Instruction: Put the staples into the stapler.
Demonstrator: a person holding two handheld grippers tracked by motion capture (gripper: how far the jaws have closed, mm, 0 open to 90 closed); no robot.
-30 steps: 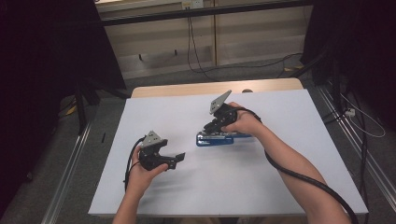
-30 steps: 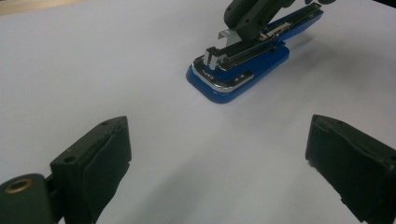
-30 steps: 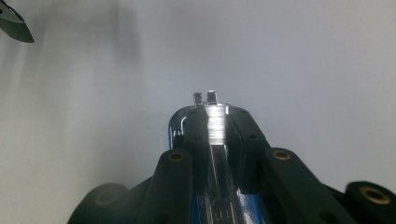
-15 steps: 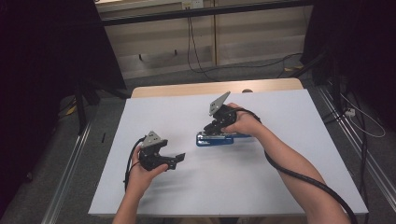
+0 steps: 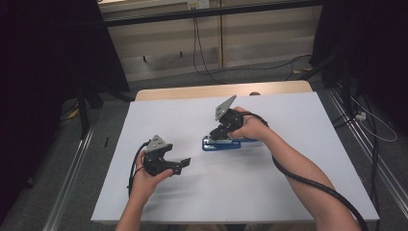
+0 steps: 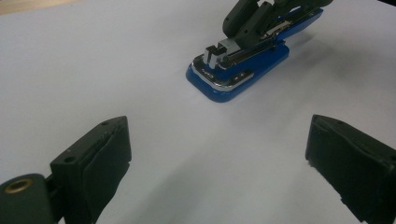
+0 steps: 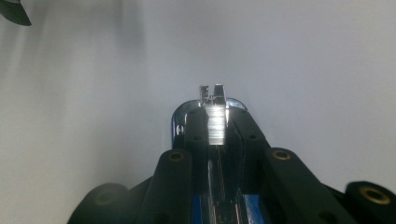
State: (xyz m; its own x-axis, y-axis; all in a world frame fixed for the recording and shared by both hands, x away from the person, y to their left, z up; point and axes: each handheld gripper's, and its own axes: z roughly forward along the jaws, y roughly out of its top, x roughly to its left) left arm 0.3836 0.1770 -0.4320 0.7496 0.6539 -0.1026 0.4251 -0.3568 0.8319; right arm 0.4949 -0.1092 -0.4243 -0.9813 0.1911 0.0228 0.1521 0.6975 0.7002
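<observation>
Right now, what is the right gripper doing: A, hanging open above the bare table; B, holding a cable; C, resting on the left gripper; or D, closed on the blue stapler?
D: the right gripper has its jaws closed on either side of the blue stapler lying on the white table, while the left gripper sits open, apart from it.

- left claw (image 5: 180, 163): black body, grey three-cornered plate on top, black cable looping off the back
- its jaws: black blocks with dark pads (image 6: 109, 156), brass-ringed hole low on the frame
- right claw (image 5: 222, 134): same black build, grey plate, thick black ribbed cable
- brass-ringed holes on its jaw arms
- forearms bare, no sleeves visible
</observation>
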